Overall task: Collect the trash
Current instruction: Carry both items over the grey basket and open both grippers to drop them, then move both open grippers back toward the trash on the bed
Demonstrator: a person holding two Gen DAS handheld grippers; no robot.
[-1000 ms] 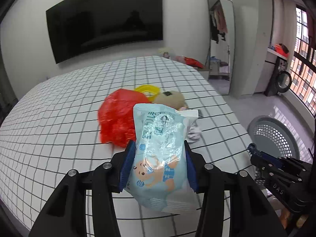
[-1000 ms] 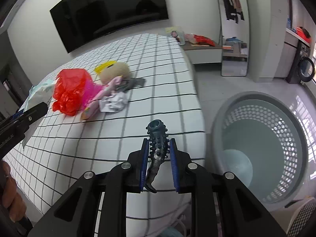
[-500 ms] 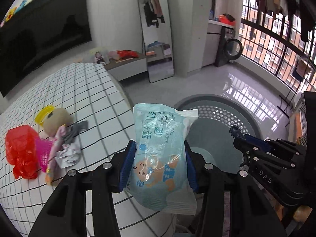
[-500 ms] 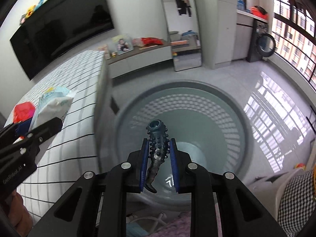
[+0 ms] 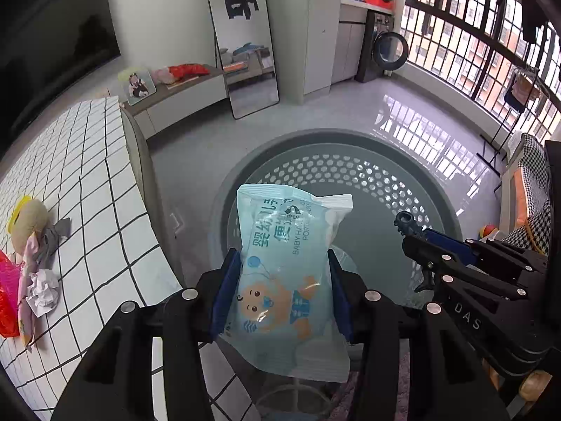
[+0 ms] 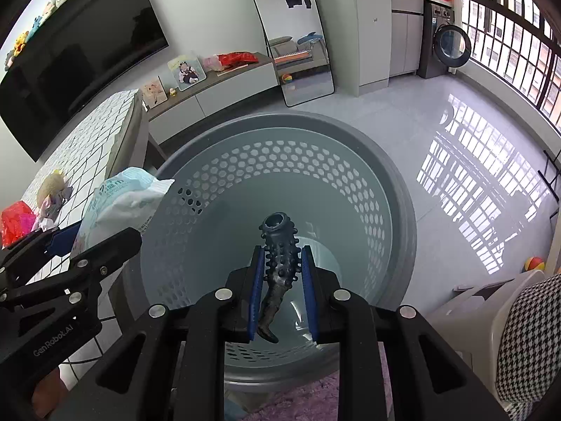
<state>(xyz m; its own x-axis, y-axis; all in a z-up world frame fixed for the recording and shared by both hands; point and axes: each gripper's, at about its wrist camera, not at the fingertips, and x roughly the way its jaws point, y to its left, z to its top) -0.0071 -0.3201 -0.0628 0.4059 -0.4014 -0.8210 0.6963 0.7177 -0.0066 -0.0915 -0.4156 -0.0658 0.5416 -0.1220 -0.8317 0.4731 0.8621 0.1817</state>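
Now a pale blue baby-wipes pack is clamped between the pads of the left gripper, and a dark knobbly rubber piece is pinched in the right gripper. Both are held above the open mouth of the grey perforated basket, whose floor looks bare as far as it is seen. Nothing is dropped yet. At about nine o'clock in the left view, more litter is left on the checked bed: a crumpled paper, a red bag and a plush toy. The task is judged to be at an early stage.
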